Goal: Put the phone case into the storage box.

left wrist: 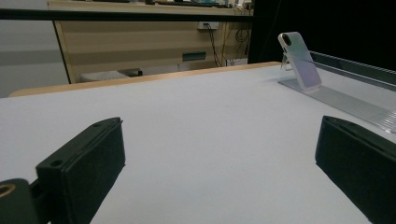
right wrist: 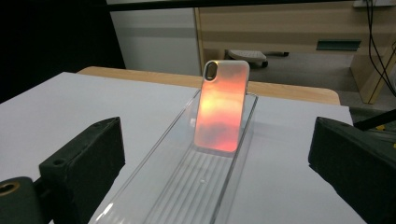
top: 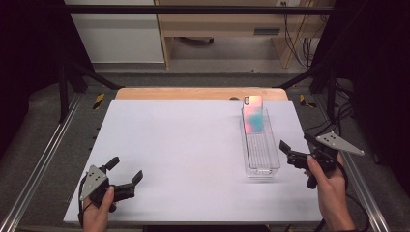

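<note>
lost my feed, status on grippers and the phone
Left gripper and right gripper open, empty. Phone leaning at far end of clear tray. Nothing in the way.

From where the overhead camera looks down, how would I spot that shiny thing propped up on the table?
Start at the white table and look to its far right side, where a long clear plastic tray lies near the right gripper. Leaning against the tray's far end is a phone case. Its iridescent pink, orange and teal sheen and corner camera cutout set it apart.
</note>
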The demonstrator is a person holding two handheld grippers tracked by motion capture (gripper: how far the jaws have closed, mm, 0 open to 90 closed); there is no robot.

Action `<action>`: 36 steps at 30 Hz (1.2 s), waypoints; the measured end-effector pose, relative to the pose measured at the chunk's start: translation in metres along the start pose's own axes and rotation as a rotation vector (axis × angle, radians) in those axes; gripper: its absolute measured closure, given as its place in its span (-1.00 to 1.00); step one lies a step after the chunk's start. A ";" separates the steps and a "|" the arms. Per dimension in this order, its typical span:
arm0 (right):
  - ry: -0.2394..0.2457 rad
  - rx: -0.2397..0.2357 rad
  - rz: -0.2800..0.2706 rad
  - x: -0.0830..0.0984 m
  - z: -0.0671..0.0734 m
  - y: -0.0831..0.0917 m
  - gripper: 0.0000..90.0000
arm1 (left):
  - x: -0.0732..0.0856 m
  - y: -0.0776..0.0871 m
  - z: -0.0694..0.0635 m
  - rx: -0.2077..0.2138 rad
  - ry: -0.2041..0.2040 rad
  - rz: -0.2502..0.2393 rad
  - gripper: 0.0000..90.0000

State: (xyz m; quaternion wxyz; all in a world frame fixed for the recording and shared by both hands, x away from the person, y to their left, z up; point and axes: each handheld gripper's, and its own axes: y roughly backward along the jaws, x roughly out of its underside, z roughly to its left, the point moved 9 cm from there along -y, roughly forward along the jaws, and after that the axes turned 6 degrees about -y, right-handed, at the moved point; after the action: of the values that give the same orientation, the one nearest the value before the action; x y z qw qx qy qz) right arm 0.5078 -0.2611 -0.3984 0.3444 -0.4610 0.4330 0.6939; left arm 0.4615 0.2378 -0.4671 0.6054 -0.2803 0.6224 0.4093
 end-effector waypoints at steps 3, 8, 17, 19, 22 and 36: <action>-0.002 0.000 -0.011 0.004 -0.005 0.005 -0.91 | 0.000 0.002 0.000 -0.002 -0.006 0.001 -0.98; 0.000 -0.001 -0.028 0.013 -0.015 0.013 -0.91 | 0.001 0.006 0.001 -0.008 -0.001 0.001 -0.98; 0.004 -0.001 -0.046 0.028 -0.026 0.021 -0.91 | 0.003 0.011 0.000 -0.007 -0.002 0.000 -0.98; 0.005 -0.004 -0.049 0.031 -0.028 0.022 -0.91 | 0.003 0.011 0.000 -0.006 -0.005 0.001 -0.98; 0.006 0.001 -0.051 0.038 -0.032 0.023 -0.91 | 0.003 0.010 -0.002 -0.002 -0.010 0.005 -0.98; 0.022 -0.019 -0.074 0.058 -0.039 0.021 -0.92 | 0.004 0.009 -0.003 0.003 -0.011 0.009 -0.98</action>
State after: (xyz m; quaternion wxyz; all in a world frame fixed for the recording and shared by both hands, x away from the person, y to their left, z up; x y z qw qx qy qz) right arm 0.4829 -0.3002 -0.4546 0.3606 -0.4877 0.4127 0.6796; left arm 0.4516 0.2408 -0.4698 0.6074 -0.2745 0.6208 0.4127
